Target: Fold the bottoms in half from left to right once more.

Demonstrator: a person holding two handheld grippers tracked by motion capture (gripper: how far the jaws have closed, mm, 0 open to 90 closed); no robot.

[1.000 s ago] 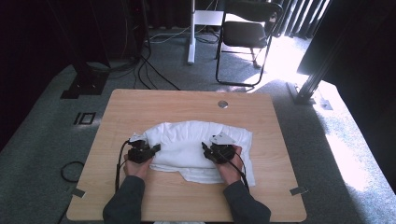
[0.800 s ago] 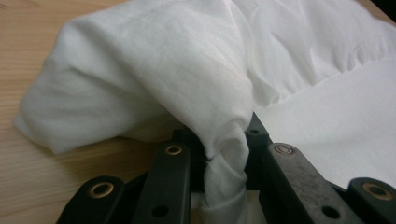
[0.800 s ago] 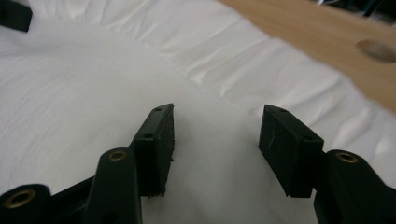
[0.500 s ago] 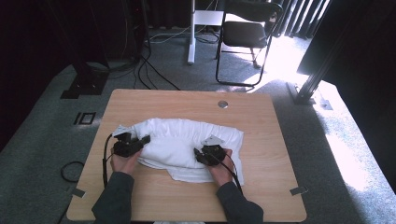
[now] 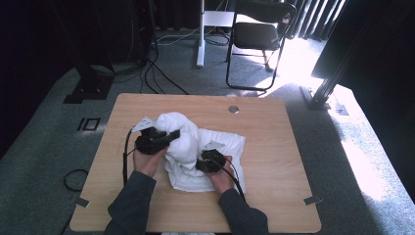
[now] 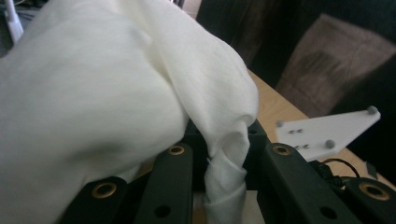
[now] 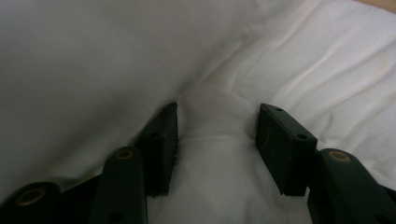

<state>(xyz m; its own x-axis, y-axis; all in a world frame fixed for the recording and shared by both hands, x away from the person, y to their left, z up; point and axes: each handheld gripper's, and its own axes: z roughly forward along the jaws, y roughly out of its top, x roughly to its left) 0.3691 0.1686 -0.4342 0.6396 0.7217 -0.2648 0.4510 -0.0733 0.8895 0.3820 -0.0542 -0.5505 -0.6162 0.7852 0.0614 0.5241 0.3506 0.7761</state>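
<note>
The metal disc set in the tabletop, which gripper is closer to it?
Right. The right gripper sits below-left of the metal disc; the left gripper is farther left, holding the white cloth.

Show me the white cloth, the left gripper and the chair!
white cloth (image 5: 183, 134), high view, on its lifted bunch.
left gripper (image 5: 172, 135), high view, between its fingertips at the cloth.
chair (image 5: 257, 35), high view, on its dark seat.

A studio-like lab: dark curtains (image 5: 58, 39), floor cables (image 5: 161, 73), folding chair (image 5: 257, 36), carpet (image 5: 44, 147).
</note>
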